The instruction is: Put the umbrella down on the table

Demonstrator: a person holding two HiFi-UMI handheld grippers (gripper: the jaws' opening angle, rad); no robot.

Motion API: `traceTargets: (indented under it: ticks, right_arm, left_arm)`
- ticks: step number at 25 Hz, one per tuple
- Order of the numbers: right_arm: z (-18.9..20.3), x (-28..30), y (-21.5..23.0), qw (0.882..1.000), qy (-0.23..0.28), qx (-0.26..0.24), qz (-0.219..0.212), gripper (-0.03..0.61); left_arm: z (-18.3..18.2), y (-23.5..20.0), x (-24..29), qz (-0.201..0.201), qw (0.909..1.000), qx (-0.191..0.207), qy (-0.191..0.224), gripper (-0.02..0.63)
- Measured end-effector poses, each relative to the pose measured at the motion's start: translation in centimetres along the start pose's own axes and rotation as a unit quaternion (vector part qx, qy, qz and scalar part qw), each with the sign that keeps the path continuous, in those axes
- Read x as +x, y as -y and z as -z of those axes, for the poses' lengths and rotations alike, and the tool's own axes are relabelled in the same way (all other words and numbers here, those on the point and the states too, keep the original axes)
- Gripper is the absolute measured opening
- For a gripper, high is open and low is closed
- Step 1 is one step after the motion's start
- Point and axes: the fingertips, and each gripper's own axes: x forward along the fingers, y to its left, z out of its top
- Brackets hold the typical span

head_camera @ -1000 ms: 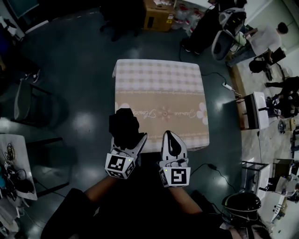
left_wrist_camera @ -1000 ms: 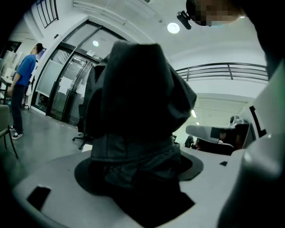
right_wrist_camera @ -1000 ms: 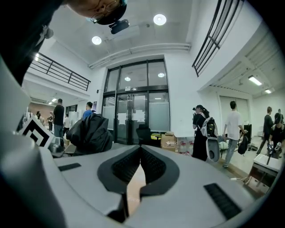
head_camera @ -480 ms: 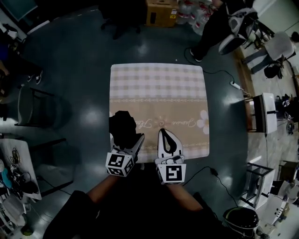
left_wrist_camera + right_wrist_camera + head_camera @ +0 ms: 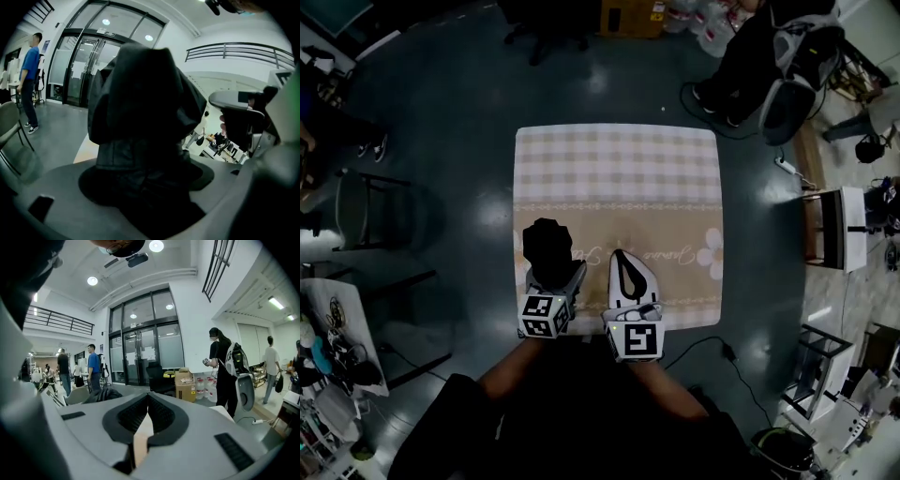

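Head view — my left hand-held gripper (image 5: pixel 554 277) grips the umbrella (image 5: pixel 546 244) over the tabletop (image 5: pixel 619 169); right hand-held gripper (image 5: pixel 622 257) closed, empty.

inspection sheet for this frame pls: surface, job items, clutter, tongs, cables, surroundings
Surface: table under a checked and beige cloth.
Job's things: black folded umbrella, held over the table's near left part; whether it touches the cloth cannot be told.
Clutter: nothing seen on the table.
Grippers: left tongs shut on the umbrella; right tongs shut, empty, over the near edge.
Cables: cable on the floor off the near right corner; power strip on the floor to the right.
Surroundings: chair to the left, cardboard box beyond the table, person at far right.
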Motion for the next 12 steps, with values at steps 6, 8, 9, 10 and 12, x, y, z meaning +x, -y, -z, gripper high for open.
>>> traceTargets:
  ticks: [6, 8, 9, 10, 12]
  right_arm:
    - [0.5, 1.8, 1.0, 1.000, 0.001, 0.003, -0.005, 0.015]
    - [1.3, 1.9, 1.9, 1.000, -0.013, 0.004, 0.001, 0.017]
    - [1.8, 1.9, 2.5, 1.000, -0.020, 0.001, 0.002, 0.015]
    - [2.2, 1.9, 3.2, 1.000, -0.025, -0.003, 0.003, 0.017]
    - [3.2, 2.0, 4.0, 1.000, -0.031, -0.002, 0.004, 0.015]
  left_arm:
    - [3.5, -1.3, 3.8, -0.011, 0.9984, 0.003, -0.055, 0.376]
    - [4.7, -1.6, 5.0, -0.013, 0.9973, 0.003, -0.072, 0.376]
    - [5.1, -1.5, 5.7, -0.013, 0.9968, 0.001, -0.079, 0.376]
    - [5.6, -1.4, 6.6, -0.014, 0.9962, -0.002, -0.086, 0.376]
    - [6.3, -1.5, 7.8, -0.017, 0.9947, -0.019, -0.099, 0.376]
